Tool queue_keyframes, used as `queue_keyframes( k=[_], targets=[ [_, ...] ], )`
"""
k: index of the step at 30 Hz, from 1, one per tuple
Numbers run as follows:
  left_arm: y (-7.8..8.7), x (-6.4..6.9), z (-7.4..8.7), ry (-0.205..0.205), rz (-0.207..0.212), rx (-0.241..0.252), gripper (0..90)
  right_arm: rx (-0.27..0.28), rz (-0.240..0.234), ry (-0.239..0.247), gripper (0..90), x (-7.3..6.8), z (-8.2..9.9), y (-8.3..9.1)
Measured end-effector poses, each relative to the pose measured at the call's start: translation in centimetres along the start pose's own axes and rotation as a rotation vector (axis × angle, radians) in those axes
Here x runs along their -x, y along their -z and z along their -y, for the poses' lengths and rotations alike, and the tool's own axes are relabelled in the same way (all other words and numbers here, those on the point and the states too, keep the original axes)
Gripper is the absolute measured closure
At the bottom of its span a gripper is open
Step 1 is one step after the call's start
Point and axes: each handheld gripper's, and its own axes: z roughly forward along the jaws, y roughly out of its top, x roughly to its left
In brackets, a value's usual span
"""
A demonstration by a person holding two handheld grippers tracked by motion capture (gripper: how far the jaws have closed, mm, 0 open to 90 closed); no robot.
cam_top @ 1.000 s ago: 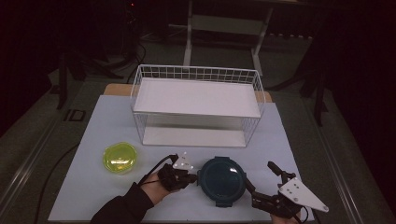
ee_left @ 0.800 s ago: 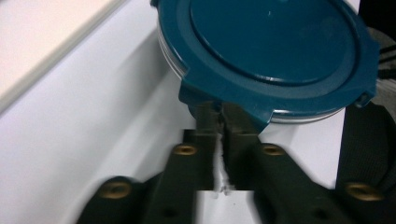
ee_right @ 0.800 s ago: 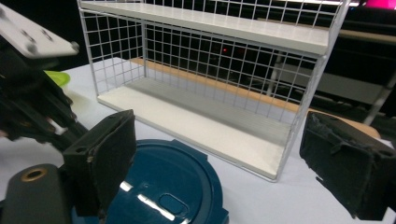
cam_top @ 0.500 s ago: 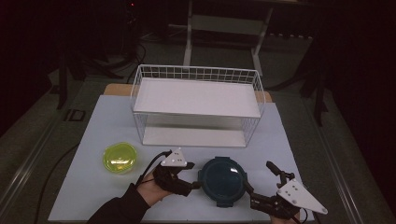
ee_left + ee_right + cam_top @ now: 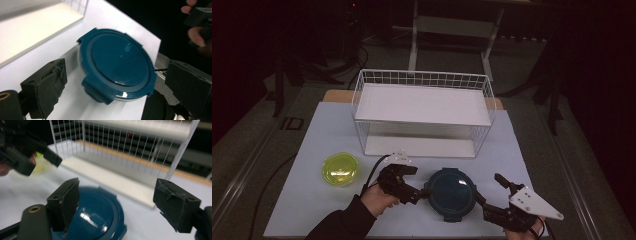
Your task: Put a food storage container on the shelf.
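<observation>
Flanking the tub (image 5: 451, 194) at nine and three, my left gripper (image 5: 423, 193) just spread, right (image 5: 493, 194) narrowing but wide, I'd grip its slick, rigid lid tabs.

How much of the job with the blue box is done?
Done: the lid sits flat on the blue box, and the left gripper has just opened, off it. In hand: nothing; the right gripper is open too, beside the box. Left, probably: lifting it into the white wire rack.
</observation>
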Motion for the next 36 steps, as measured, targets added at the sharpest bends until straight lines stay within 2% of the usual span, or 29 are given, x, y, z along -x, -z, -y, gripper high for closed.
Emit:
queue_keyframes(
  k=[3, 4, 5, 7, 10, 13, 15, 16, 17, 19, 20, 21, 22, 23, 25, 26, 28, 32, 34, 36],
  targets=[
    [-0.4, -0.6, 0.1, 0.040, -0.008, -0.017, 3.7, -0.014, -0.006, -0.031, 22.2, 0.3, 0.2, -0.1],
    [-0.4, -0.6, 0.1, 0.040, -0.008, -0.017, 3.6, -0.014, -0.006, -0.031, 22.2, 0.3, 0.2, -0.1],
    [-0.9, -1.0, 0.3, 0.083, 0.008, -0.022, 3.6, -0.014, -0.011, -0.047, 22.2, 0.5, 0.2, -0.2],
    [-1.3, -1.5, 0.4, 0.111, 0.012, -0.034, 3.7, -0.007, -0.031, -0.036, 21.7, 0.8, 0.5, -0.2],
    [-2.0, -2.3, 0.7, 0.166, 0.046, -0.044, 4.2, 0.021, -0.051, -0.032, 19.1, 1.0, 0.7, -0.1],
    [-2.8, -3.1, 1.2, 0.240, 0.091, -0.066, 5.1, -0.009, -0.041, -0.031, 12.1, 1.0, 0.8, -0.1],
    [-3.2, -3.7, 1.6, 0.292, 0.121, -0.080, 8.6, -0.030, -0.032, -0.029, 10.9, 0.8, 0.9, -0.2],
    [-3.2, -3.7, 1.6, 0.292, 0.121, -0.080, 11.6, -0.030, -0.032, -0.029, 10.9, 0.8, 0.9, -0.2],
    [-3.6, -4.0, 1.8, 0.329, 0.121, -0.093, 14.1, -0.042, -0.025, -0.015, 10.4, 0.5, 1.1, -0.3],
    [-3.8, -4.3, 2.0, 0.360, 0.130, -0.115, 14.7, -0.046, -0.033, -0.018, 10.4, 0.5, 1.1, -0.3],
    [-3.9, -4.4, 2.2, 0.371, 0.138, -0.122, 18.5, -0.045, -0.049, -0.022, 10.5, 0.5, 1.1, -0.4],
    [-4.0, -4.6, 2.3, 0.401, 0.152, -0.125, 20.9, -0.045, -0.049, -0.021, 10.5, 0.4, 1.1, -0.4],
    [-4.0, -4.7, 2.4, 0.422, 0.161, -0.129, 22.7, -0.049, -0.050, -0.020, 10.5, 0.4, 1.1, -0.4],
    [-4.1, -4.9, 2.5, 0.435, 0.166, -0.128, 28.7, -0.055, -0.053, -0.021, 10.5, 0.4, 1.1, -0.5],
    [-4.2, -5.2, 2.7, 0.477, 0.193, -0.128, 32.8, -0.054, -0.054, -0.021, 10.5, 0.4, 1.1, -0.5],
    [-4.3, -5.2, 2.8, 0.479, 0.197, -0.125, 36.4, -0.054, -0.050, -0.017, 10.5, 0.4, 1.1, -0.5],
    [-4.4, -5.3, 2.9, 0.485, 0.206, -0.128, 37.4, -0.054, -0.050, -0.017, 10.5, 0.4, 1.1, -0.5],
    [-4.9, -5.4, 3.2, 0.504, 0.220, -0.154, 42.6, -0.056, -0.046, -0.020, 10.5, 0.5, 1.2, -0.5],
    [-5.1, -5.6, 3.5, 0.541, 0.246, -0.155, 44.8, -0.055, -0.047, -0.017, 10.5, 0.4, 1.2, -0.5],
    [-5.2, -5.6, 3.6, 0.560, 0.265, -0.156, 49.3, -0.056, -0.044, -0.011, 10.6, 0.4, 1.2, -0.5]
  ],
)
